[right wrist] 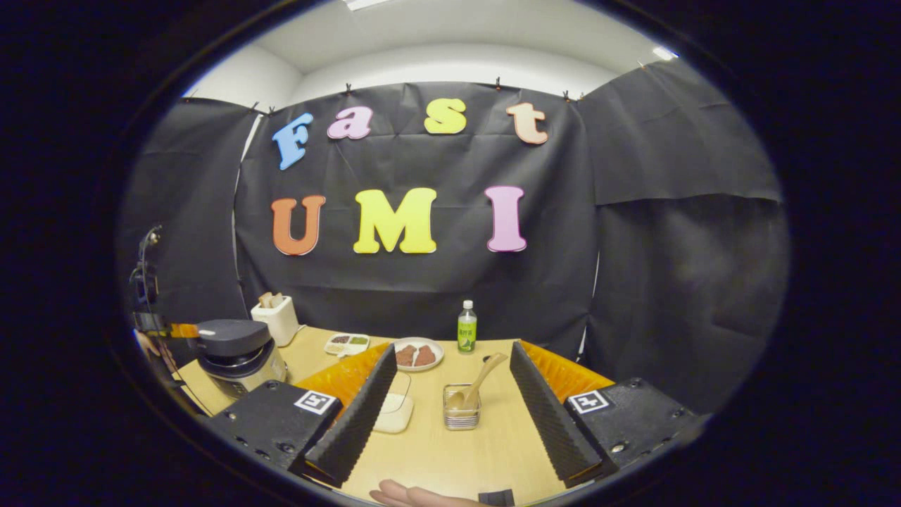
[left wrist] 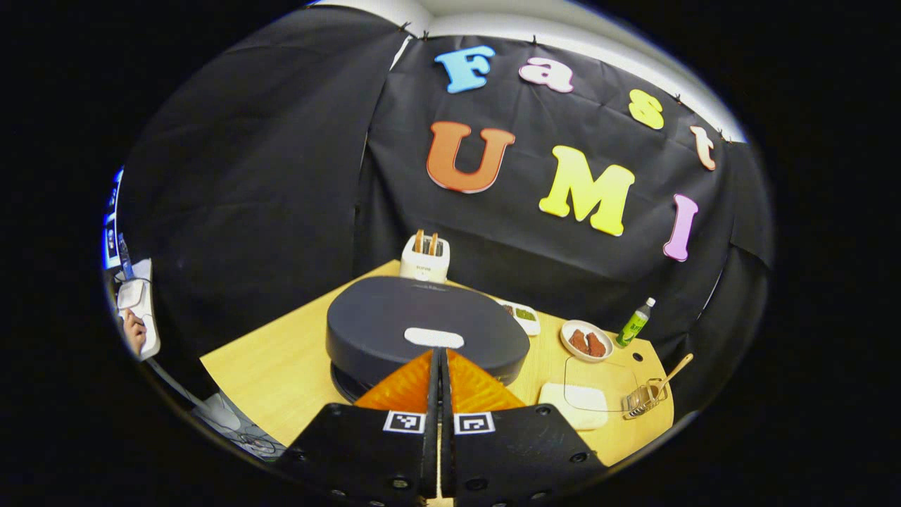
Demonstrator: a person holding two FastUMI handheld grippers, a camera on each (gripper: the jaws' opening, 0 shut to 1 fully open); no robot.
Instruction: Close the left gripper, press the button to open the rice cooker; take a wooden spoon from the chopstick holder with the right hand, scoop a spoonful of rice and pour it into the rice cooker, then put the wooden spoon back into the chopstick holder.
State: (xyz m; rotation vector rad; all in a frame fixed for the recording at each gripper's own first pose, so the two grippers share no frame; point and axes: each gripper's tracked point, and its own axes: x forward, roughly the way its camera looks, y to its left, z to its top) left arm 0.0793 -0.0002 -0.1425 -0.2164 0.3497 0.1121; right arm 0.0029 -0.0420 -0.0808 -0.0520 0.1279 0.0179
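In the left gripper view the black rice cooker has its lid down, with a pale oval button on the front of the lid. My left gripper is shut, its tips just in front of that button; contact cannot be told. In the right gripper view my right gripper stands open above the table, pointing at the wire chopstick holder, which holds a wooden spoon leaning right. The cooker stands at the left there, and the rice container with a clear lid lies beside the holder.
A white toaster stands behind the cooker. A small divided dish, a plate of brown pieces and a green bottle sit along the back of the wooden table. A hand shows at the near edge.
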